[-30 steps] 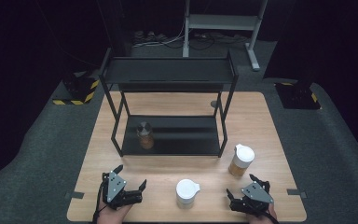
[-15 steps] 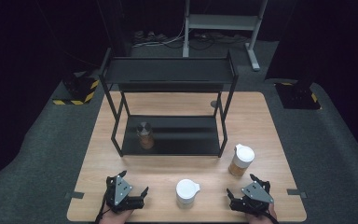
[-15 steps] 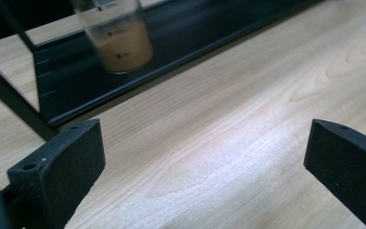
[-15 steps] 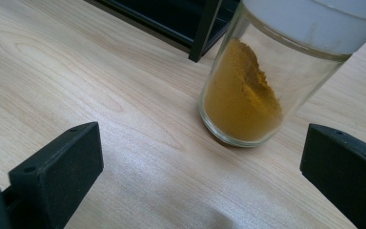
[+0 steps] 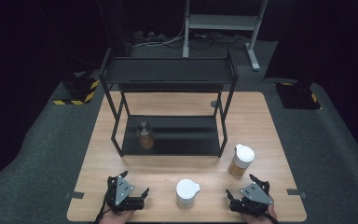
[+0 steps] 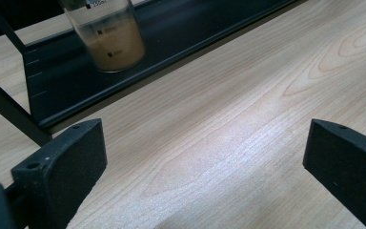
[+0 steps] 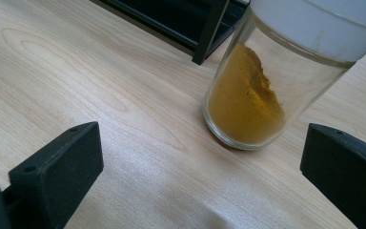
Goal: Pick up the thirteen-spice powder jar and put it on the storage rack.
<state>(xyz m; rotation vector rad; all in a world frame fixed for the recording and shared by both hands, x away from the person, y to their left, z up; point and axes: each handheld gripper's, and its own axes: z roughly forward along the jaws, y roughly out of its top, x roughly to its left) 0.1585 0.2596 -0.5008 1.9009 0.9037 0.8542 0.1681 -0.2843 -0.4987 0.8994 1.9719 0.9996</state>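
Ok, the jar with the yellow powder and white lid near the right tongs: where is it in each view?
High view: the yellow-powder jar stands on the table right of centre, just off the rack's front right leg.
Right gripper view: upper right, jar ahead of the open right tongs.
Left gripper view: that picture holds a different jar on the rack shelf instead.
Shared landmark: the black rack leg.
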